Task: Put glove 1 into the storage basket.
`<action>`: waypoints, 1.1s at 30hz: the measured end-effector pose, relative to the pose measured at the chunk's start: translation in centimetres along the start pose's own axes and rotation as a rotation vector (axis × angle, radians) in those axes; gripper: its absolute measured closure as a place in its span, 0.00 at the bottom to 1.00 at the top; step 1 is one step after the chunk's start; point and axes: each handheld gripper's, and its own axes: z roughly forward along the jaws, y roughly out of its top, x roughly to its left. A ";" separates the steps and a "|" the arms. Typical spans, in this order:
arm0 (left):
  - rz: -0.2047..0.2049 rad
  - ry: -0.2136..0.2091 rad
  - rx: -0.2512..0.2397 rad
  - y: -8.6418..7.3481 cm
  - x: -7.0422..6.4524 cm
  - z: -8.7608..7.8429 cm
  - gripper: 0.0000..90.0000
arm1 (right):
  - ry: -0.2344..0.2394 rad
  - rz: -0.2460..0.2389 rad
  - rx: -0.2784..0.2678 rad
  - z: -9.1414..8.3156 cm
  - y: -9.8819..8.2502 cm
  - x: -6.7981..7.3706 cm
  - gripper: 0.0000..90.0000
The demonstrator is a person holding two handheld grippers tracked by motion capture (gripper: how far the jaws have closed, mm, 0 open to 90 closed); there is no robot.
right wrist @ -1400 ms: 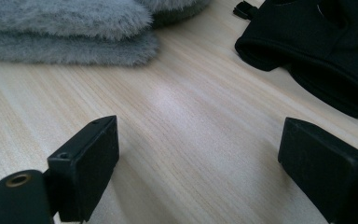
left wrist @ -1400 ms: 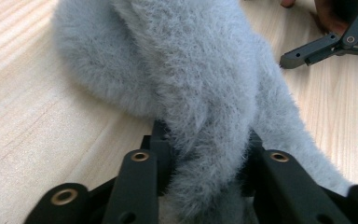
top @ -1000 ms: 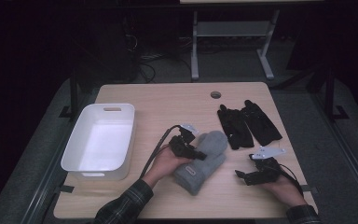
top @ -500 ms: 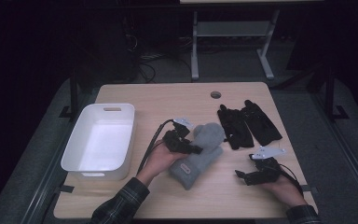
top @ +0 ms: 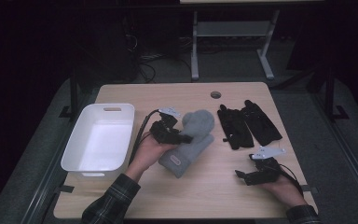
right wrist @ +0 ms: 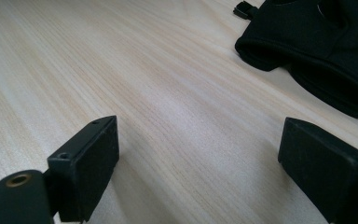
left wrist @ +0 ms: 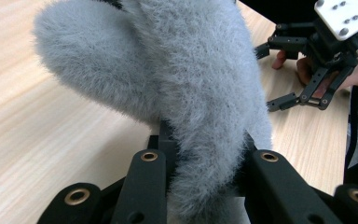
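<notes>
High view: left gripper [top: 182, 138] lifting grey mitten [top: 192, 140].

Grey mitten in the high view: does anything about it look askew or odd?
Yes. The grey mitten is half lifted: the left tool pinches its fuzzy upper part and folds it up, while the cuff end rests on the table. The black gloves lie flat.

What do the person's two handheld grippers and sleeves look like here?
Both the left gripper and right gripper are black linkage frames with brass-coloured pivot pins, square black pads, a grey three-cornered plate on top and a trailing black cable. The sleeves are dark plaid.
</notes>
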 end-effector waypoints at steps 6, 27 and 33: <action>-0.005 0.030 -0.013 0.5 0.4 -2.0 0.82 | 0.001 -0.001 0.000 0.0 0.0 0.0 0.13; -0.040 0.147 -0.079 1.0 2.2 -11.1 0.82 | -0.022 0.024 0.023 0.2 0.1 0.0 0.03; -0.076 0.173 -0.101 0.2 3.2 -13.7 0.82 | -0.022 0.024 0.023 0.2 0.1 0.0 0.03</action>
